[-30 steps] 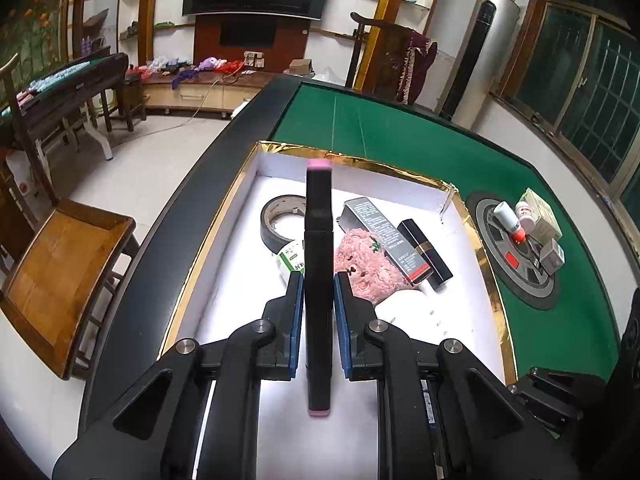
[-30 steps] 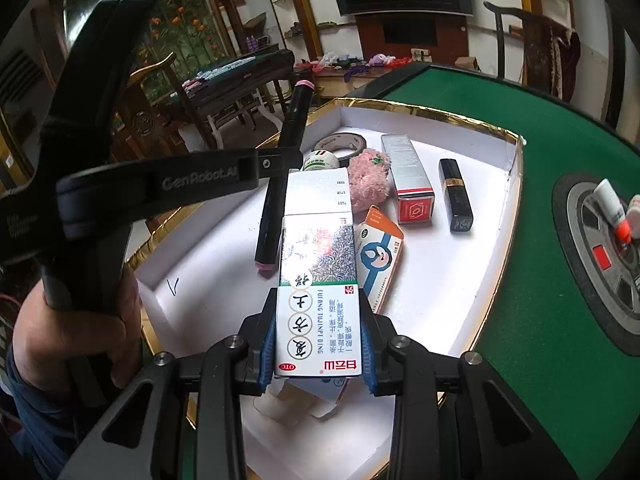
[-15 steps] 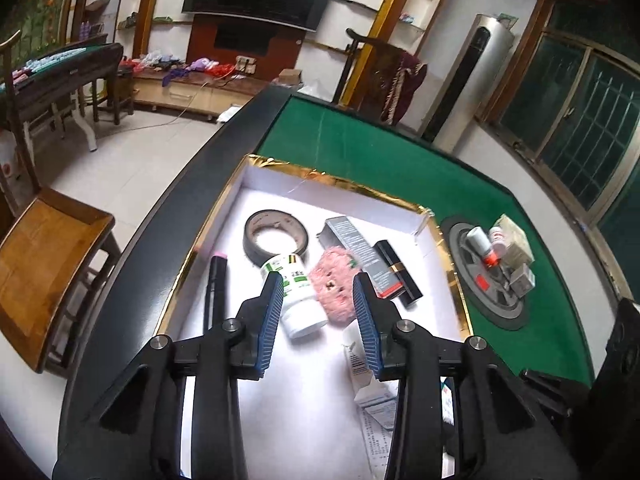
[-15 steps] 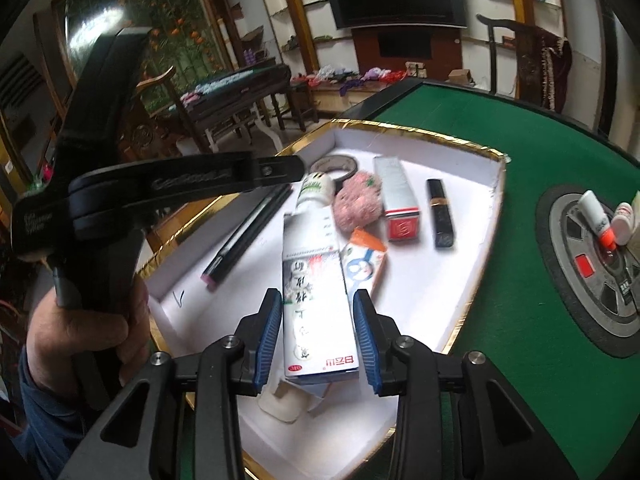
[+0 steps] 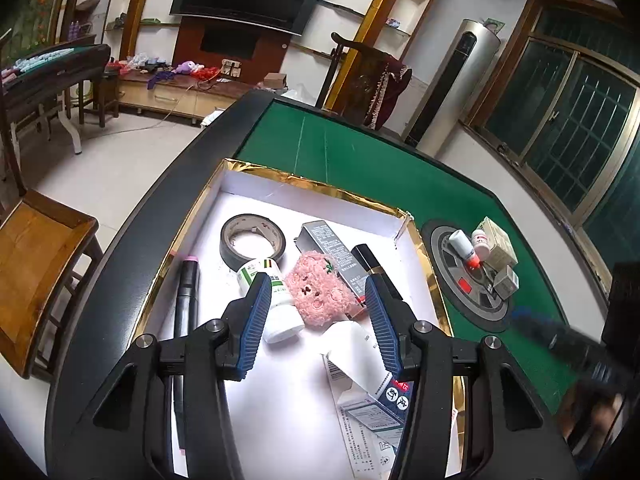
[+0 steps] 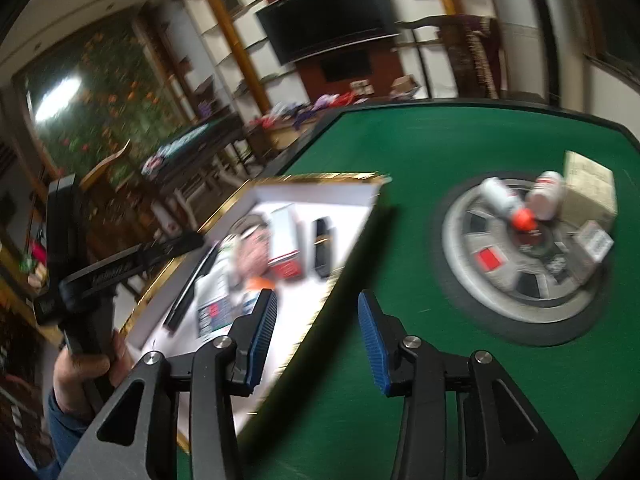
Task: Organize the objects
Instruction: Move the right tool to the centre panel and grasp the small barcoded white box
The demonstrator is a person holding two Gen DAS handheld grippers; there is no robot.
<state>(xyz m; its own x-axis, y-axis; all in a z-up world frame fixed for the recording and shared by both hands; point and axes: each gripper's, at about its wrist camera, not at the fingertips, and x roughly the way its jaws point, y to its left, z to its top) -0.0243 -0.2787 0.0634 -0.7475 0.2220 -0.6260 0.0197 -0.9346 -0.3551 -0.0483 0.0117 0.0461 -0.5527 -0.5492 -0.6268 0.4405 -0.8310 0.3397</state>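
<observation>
My left gripper hangs over the white gold-rimmed box, its jaws opening with nothing gripped; a white bottle and a pink plush lie below it. The black marker with pink caps lies along the box's left wall. A white-and-green medicine carton rests in the near part of the box. My right gripper is over the box's right rim and the green felt, jaws opening and empty. This view is blurred by motion.
A tape roll, a grey carton and a black lipstick also lie in the box. The table's round centre dial carries small bottles and cartons. A wooden chair stands left of the table.
The left gripper let go of the marker, which now lies by the box's left wall. The right gripper released the medicine carton into the box and swung right over the felt.
</observation>
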